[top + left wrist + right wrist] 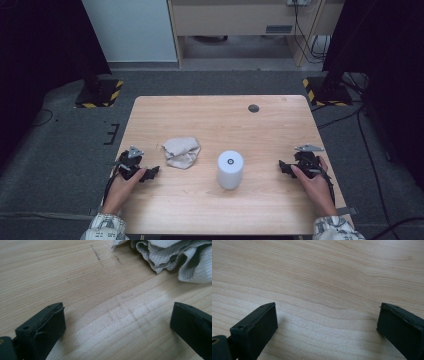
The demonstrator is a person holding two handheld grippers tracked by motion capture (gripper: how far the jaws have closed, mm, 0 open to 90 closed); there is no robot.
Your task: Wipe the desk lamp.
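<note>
On the table (210,210), the left tool (151,173) rests with jaws apart near a crumpled paper towel (181,152). The right tool (284,168) rests with jaws apart, right of a white paper roll (230,170). No legible writing appears.

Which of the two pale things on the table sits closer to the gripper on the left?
The crumpled cloth. It lies just right of the left gripper, while the white cylinder stands upright farther right, near the table's middle.
</note>
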